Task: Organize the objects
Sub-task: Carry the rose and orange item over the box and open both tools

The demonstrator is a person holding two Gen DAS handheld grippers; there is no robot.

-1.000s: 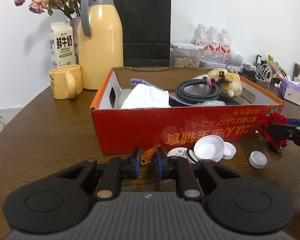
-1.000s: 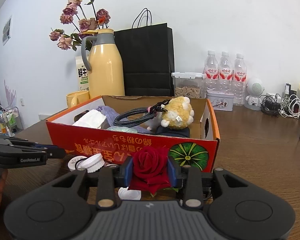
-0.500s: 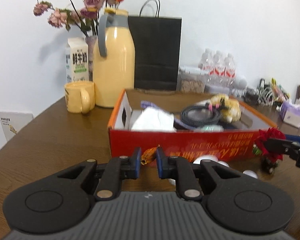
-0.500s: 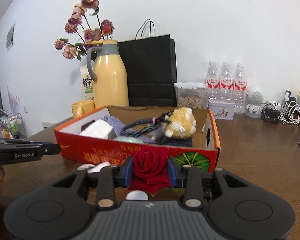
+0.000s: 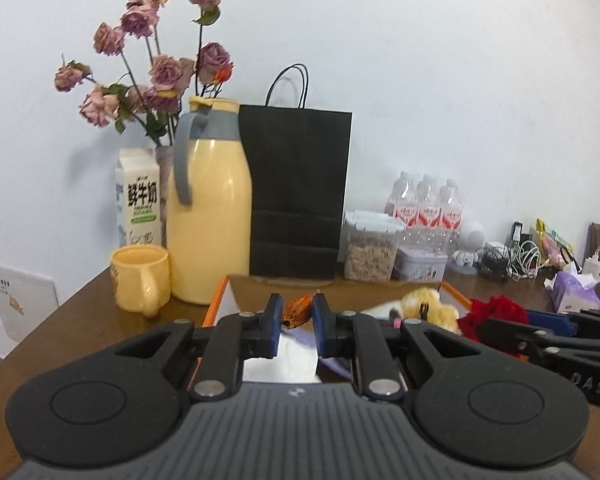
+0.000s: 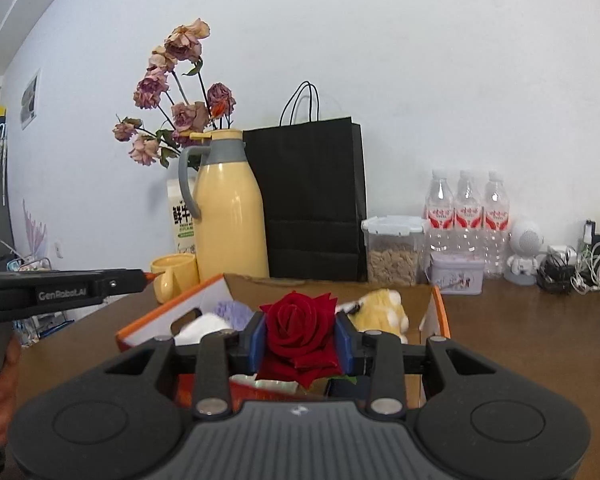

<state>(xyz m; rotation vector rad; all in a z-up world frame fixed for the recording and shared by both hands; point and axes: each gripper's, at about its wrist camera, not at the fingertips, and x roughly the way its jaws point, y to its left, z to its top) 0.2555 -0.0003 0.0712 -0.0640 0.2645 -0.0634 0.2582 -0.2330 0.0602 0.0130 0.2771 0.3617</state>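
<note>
Box (image 5: 220, 304): orange-rimmed cardboard, mid-counter, just ahead of both grippers and below them.

Left wrist view: left gripper (image 5: 294, 314) nearly closed, pinching a small orange dried bud (image 5: 298, 307) between the pads, poised over the box's near-left end. Inside I can see a white folded cloth (image 5: 296, 354), something purple, and a yellow plush toy (image 5: 432, 306) toward the right end; the rest is hidden by the gripper body. To do this well: carry the bud clear of the rim, lower onto the cloth, then let go – it's light and may cling to a pad.

Right wrist view: right gripper (image 6: 302, 336) partly closed on a red rose (image 6: 300, 326), pads pressing the bloom's sides, above the box's near wall. Ease it inward to the gap between cloth and plush; don't squeeze harder, petals crush. Keep the grippers apart, they're near each other.

Along the counter's back edge: yellow mug (image 6: 176, 274), yellow thermos (image 6: 230, 220), black paper bag (image 6: 316, 200), clear lidded canister (image 6: 394, 250) holding tan, seed-like pieces.
</note>
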